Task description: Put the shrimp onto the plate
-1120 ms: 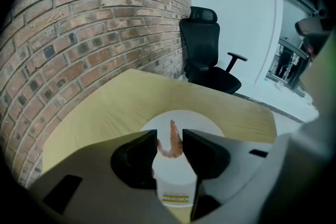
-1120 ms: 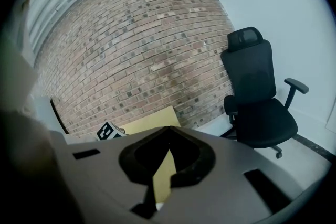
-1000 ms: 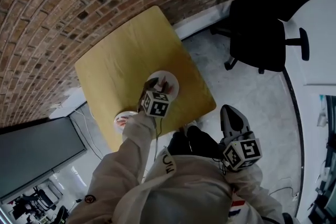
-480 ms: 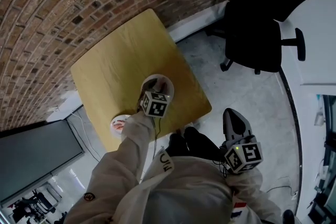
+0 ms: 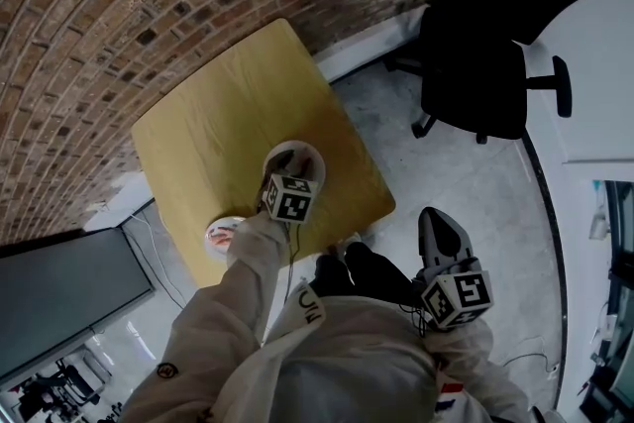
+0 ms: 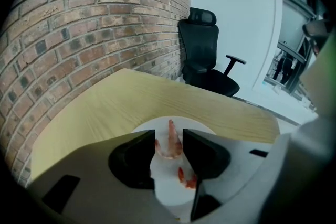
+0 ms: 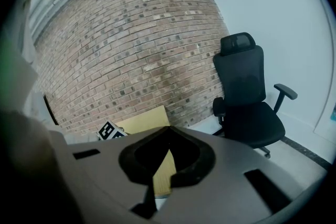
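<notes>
Over the yellow wooden table (image 5: 228,114) and its round white plate (image 6: 152,124), the right gripper (image 7: 168,131) hangs closed and empty while the left gripper (image 6: 168,132) pinches a curled pink shrimp (image 6: 169,144) above another pink shrimp (image 6: 186,178); if released too high, it may bounce past the rim.
</notes>
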Motion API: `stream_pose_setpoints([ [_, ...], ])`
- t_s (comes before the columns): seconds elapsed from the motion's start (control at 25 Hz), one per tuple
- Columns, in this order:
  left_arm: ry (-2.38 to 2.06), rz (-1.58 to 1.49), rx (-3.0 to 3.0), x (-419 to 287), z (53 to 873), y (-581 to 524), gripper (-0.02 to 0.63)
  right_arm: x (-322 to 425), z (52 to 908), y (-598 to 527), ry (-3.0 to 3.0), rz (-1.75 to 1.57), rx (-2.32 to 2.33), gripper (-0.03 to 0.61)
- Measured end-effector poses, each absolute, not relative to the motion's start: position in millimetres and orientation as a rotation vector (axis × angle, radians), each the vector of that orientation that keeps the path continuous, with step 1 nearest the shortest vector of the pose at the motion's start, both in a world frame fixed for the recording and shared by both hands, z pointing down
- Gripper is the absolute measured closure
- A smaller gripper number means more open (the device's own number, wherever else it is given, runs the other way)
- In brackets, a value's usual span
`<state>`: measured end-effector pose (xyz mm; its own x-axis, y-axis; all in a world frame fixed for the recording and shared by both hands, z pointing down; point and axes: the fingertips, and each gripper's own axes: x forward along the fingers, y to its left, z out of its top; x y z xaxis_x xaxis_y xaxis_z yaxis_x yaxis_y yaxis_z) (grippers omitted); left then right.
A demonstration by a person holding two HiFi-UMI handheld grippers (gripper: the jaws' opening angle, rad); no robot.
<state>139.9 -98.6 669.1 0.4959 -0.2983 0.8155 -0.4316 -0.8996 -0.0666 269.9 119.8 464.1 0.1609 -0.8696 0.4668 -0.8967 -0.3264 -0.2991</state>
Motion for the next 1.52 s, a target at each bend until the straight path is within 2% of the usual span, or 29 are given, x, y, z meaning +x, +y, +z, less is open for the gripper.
stream_pose_setpoints([
  [0.44,-0.664,1.328,2.610,141.7,659.9,-97.4,0.456,266.3,461.4,127.1,-1.801,0.887,2.348,0.555],
  [0.8,-0.798,1.204,2.639,114.5,611.2,-95.3,0.457,240.3,453.4,106.2,-1.920,0.856,2.272,0.555],
  [1.12,-0.913,1.130,2.603,60.3,582.1,-80.5,0.457,198.0,447.1,83.7,-2.054,0.831,2.175,0.555],
  [1.52,-1.111,1.109,2.463,-40.0,569.2,-61.6,0.459,126.8,452.9,50.7,-2.234,0.843,1.984,0.555],
])
